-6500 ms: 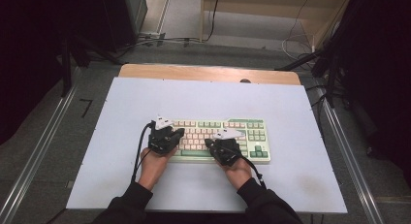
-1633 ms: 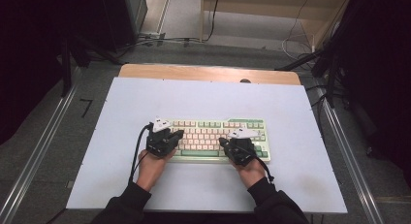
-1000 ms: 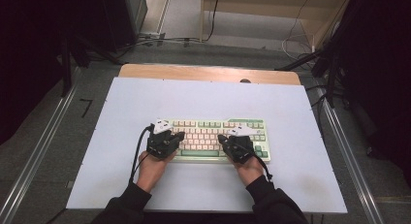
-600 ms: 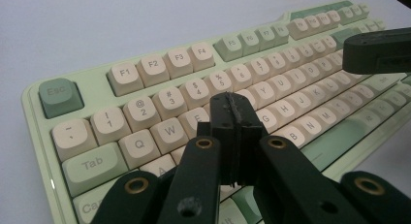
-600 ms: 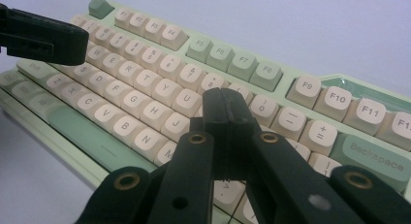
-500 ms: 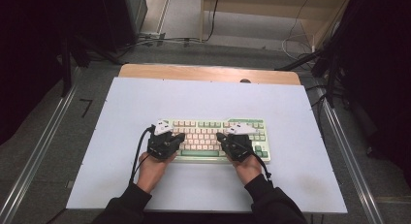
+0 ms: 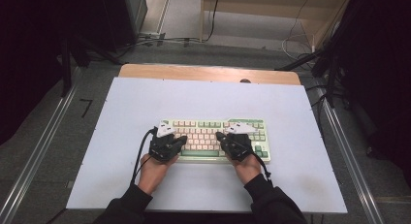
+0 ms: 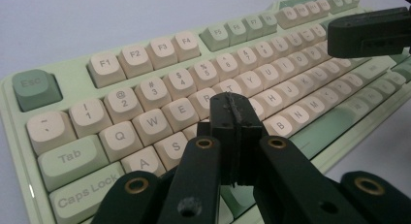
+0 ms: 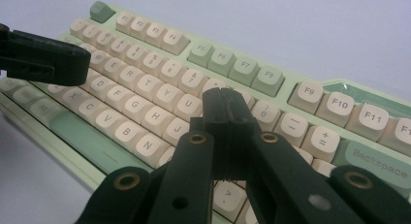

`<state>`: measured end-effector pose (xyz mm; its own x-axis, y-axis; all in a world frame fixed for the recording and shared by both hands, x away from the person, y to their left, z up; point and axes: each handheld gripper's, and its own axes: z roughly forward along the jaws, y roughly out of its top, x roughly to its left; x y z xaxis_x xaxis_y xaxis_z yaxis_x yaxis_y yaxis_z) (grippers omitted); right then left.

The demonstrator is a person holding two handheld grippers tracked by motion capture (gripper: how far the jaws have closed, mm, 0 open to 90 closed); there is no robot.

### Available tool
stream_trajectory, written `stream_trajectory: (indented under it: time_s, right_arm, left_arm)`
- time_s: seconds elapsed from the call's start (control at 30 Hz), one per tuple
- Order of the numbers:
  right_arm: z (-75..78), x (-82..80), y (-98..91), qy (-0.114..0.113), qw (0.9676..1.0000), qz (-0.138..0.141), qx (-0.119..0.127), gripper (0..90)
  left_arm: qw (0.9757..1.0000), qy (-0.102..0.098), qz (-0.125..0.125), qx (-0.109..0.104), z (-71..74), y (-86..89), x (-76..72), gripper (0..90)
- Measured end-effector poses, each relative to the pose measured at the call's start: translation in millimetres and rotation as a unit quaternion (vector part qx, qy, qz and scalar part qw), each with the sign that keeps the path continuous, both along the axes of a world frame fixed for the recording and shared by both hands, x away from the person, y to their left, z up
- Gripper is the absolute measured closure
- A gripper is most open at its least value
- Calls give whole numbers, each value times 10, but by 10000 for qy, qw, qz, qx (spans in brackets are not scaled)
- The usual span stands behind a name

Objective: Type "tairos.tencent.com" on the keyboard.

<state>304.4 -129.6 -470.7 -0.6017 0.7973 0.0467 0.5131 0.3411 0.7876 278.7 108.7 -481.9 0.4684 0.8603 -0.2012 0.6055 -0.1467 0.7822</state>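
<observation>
Since earlier the right gripper (image 7: pixel 227 138) has slid leftward along the keyboard (image 7: pixel 213 123) toward the left gripper (image 7: pixel 178 142), both with jaws pressed together on nothing, key legends readable only from the gripper views.

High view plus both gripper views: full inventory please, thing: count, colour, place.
keyboard: 1, pale green case with cream and green keys, middle of the mat, nearer the person's edge
mat: 1, pale lilac-white, covers most of the table
table: 1, wood, a strip shows beyond the mat's far edge
floor cables: several, dark and pale, floor beyond the table
left gripper: 1, black, jaws shut, over the keyboard's left half, tips near the D and F keys
right gripper: 1, black, jaws shut, over the keyboard's right half
hands: 2, in dark sleeves, near edge, one behind each gripper
</observation>
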Motion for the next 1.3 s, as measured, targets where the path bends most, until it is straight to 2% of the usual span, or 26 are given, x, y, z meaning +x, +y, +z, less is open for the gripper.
stream_trajectory:
  time_s: [0.7,0.97,1.1,1.17,1.3]
  right_arm:
    - [-4,10,8,2,10000,5,-16,874]
    - [-3,11,6,0,10000,4,-8,875]
    - [-4,10,8,1,10000,-2,-9,875]
    - [-4,10,8,2,10000,-4,-8,875]
    - [-6,13,7,6,10000,-11,-8,875]
  left_arm:
    - [9998,112,-147,100,-42,-57,-4,900]
    - [9992,230,-234,234,-86,-81,13,900]
    - [9993,214,-237,217,-86,-81,12,900]
    - [9996,158,-204,120,-65,-74,3,900]
    - [9997,88,-194,73,-32,-61,-4,900]
